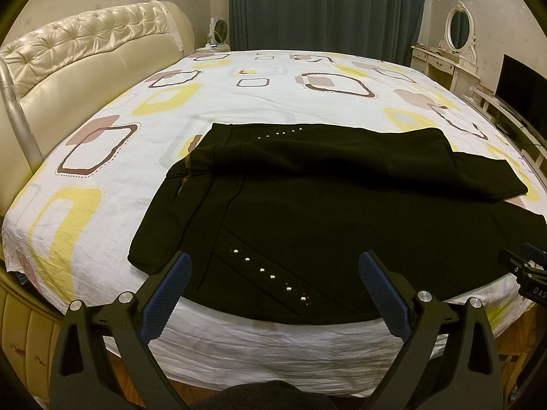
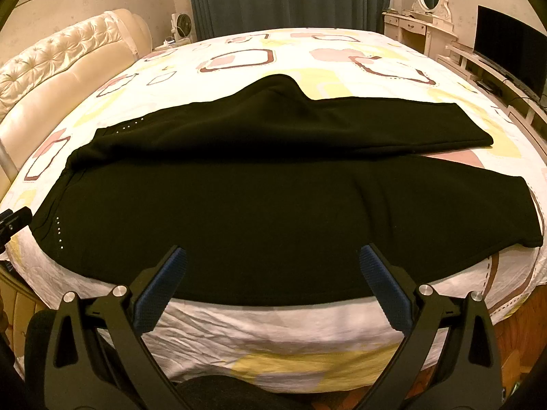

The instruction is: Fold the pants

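We hold one tool in each hand above the near edge of the bed [image 1: 112,157], and both look forward over it. The black pants [image 1: 307,212] lie flat on the patterned sheet [image 1: 239,95], close to the near edge, with the waist toward the left side and the two legs going to the right. The nearer leg lies along the bed edge, and the farther leg lies behind it, a little apart at the right end, so that a strip of sheet shows between them there. A row of small shiny studs [image 1: 270,275] runs slanted on the near side of the pants, and a second short row is on the far side near the waist. The left tool [image 1: 273,266] hovers over the waist part, just beside the studs; its two blue pads stand wide apart and they hold nothing. The right tool [image 2: 271,263] hovers over the middle of the nearer leg, its pads also wide apart and not touching the cloth as far as we can see. In the left view the right tool shows at the right border, and in the right view the left tool shows at the left border. Behind the bed we see a padded cream headboard [image 1: 85,48], dark green curtains [image 1: 324,7], a white dressing table with an oval mirror [image 1: 459,29], and a dark screen [image 1: 523,82] on the right.
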Action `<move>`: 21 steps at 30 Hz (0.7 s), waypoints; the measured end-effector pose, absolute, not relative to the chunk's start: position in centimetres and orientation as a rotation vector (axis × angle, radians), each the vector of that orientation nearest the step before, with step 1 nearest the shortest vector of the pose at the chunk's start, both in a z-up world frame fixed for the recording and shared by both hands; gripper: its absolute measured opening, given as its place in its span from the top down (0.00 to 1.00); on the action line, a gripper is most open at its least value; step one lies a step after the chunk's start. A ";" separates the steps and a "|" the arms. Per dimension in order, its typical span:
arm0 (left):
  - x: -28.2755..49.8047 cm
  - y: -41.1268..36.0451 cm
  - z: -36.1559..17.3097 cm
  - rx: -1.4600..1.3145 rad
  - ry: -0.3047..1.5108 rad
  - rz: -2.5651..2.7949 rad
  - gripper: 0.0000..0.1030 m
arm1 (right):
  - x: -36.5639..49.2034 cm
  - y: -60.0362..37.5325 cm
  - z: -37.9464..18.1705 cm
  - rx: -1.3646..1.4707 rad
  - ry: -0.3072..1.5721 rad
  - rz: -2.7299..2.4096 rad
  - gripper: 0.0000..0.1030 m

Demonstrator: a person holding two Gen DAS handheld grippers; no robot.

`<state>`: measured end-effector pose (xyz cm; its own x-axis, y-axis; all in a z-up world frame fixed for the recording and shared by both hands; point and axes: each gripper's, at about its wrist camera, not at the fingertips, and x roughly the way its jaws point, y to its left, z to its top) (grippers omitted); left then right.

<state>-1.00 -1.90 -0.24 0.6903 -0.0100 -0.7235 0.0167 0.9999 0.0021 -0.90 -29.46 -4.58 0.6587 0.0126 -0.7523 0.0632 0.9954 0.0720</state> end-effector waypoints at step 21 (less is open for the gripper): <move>-0.2 -1.3 0.1 0.013 0.830 -0.117 0.05 | 0.6 -29.6 -3.8 0.146 0.851 0.119 0.02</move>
<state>-0.18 -1.30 0.15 0.6688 -0.0985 -0.7369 0.1087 0.9935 -0.0341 0.64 -29.63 -3.79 0.6534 0.1629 -0.7393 -0.0463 0.9833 0.1757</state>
